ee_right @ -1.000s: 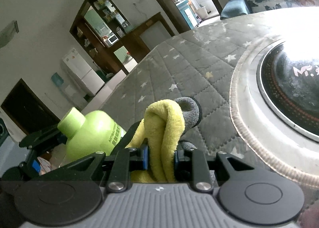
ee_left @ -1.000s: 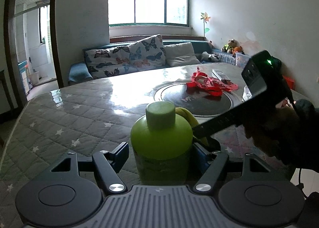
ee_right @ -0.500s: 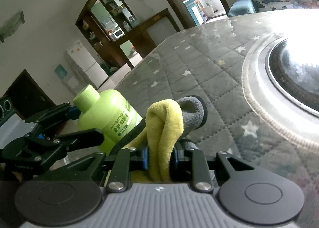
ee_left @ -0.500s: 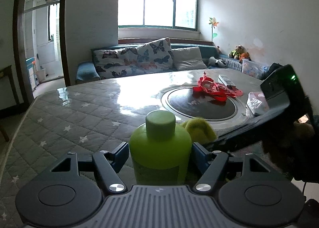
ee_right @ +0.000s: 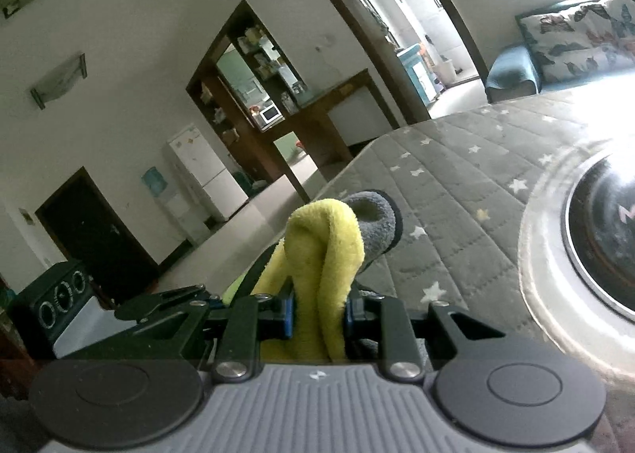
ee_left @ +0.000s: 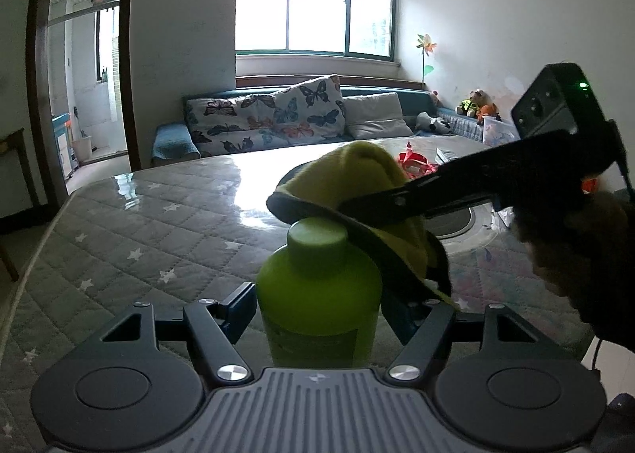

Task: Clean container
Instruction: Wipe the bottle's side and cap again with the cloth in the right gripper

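Rising since before, the cloth point(ee_left: 357, 171) now seemingly caps the bottle point(ee_left: 317, 294).

Both cameras sit just behind their fingers, tilted slightly down. The left looks across the table point(ee_left: 131, 223) toward the sofa point(ee_left: 278, 123); the right faces the doorway point(ee_right: 401, 36). They share the cloth point(ee_left: 369, 167).
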### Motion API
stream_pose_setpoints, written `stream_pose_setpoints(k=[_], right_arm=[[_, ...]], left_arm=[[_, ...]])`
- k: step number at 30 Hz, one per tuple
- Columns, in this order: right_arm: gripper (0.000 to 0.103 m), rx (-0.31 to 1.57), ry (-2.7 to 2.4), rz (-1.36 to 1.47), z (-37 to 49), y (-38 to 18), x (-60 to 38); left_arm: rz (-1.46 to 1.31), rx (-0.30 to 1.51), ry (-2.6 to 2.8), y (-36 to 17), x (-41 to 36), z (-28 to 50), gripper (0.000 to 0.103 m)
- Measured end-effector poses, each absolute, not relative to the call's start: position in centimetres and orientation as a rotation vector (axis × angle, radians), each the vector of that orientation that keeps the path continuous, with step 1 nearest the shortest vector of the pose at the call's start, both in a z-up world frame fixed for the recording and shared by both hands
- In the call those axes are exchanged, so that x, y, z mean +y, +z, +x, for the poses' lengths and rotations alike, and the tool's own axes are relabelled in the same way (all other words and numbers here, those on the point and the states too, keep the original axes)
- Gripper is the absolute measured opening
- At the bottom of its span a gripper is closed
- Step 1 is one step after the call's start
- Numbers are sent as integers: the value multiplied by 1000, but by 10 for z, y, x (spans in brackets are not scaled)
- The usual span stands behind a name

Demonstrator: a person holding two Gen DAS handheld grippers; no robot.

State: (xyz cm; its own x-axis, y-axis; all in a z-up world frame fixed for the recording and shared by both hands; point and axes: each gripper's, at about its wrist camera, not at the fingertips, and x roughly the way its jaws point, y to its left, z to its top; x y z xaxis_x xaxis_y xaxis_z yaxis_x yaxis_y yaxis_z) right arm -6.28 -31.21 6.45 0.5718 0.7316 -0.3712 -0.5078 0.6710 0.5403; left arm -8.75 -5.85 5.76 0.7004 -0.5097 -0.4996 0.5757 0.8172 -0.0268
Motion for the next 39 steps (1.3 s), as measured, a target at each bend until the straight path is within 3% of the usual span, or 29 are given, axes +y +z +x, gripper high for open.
stream_pose_setpoints(k=[22,39], right_arm=[[21,790,686,421,-36,5,-308],[21,699,708,471,-60,30,-323]], left_arm=[[138,516,-605,55,-57,-89,76],[145,515,-601,55,-59,-88,76]])
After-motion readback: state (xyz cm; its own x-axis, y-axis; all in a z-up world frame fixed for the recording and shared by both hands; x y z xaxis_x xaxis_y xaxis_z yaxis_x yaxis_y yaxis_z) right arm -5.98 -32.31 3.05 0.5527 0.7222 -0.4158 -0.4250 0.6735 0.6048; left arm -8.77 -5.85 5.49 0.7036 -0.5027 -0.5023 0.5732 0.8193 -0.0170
